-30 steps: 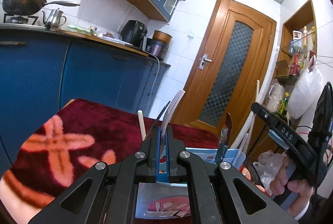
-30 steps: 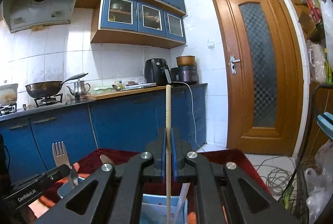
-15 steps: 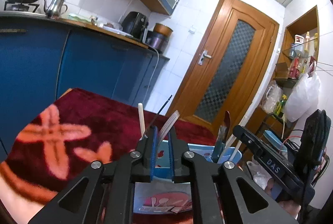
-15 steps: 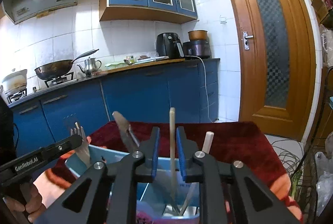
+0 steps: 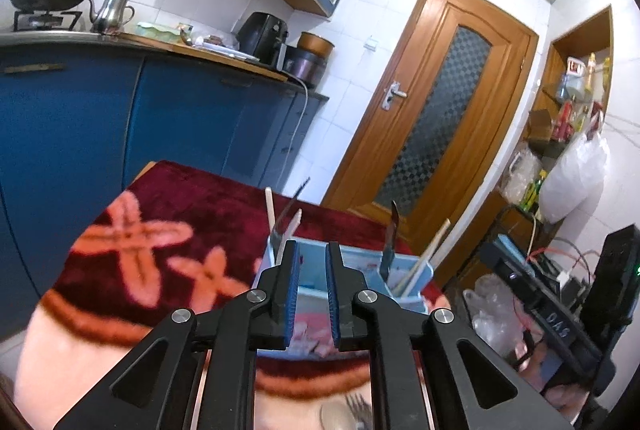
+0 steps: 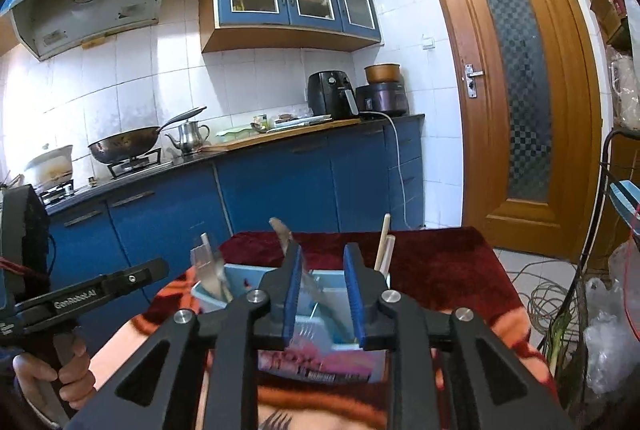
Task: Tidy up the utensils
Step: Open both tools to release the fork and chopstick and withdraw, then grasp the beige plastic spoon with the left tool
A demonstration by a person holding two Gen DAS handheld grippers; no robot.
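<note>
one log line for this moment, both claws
left claw: open, empty | right claw: open, empty, just opened | light blue plastic utensil box: holds fork, knife, chopsticks

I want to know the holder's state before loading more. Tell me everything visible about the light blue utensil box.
The light blue utensil box looks plastic, open-topped and divided, with a pink printed label on its near side. It stands upright on the red patterned cloth. A knife, fork and pale sticks stand in it. Neither gripper touches it.

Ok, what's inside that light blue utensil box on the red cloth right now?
Standing in the light blue plastic utensil box: a metal fork, a dark-bladed knife and pale wooden chopsticks. The lower ends and the box's floor are mostly hidden by its walls.
</note>
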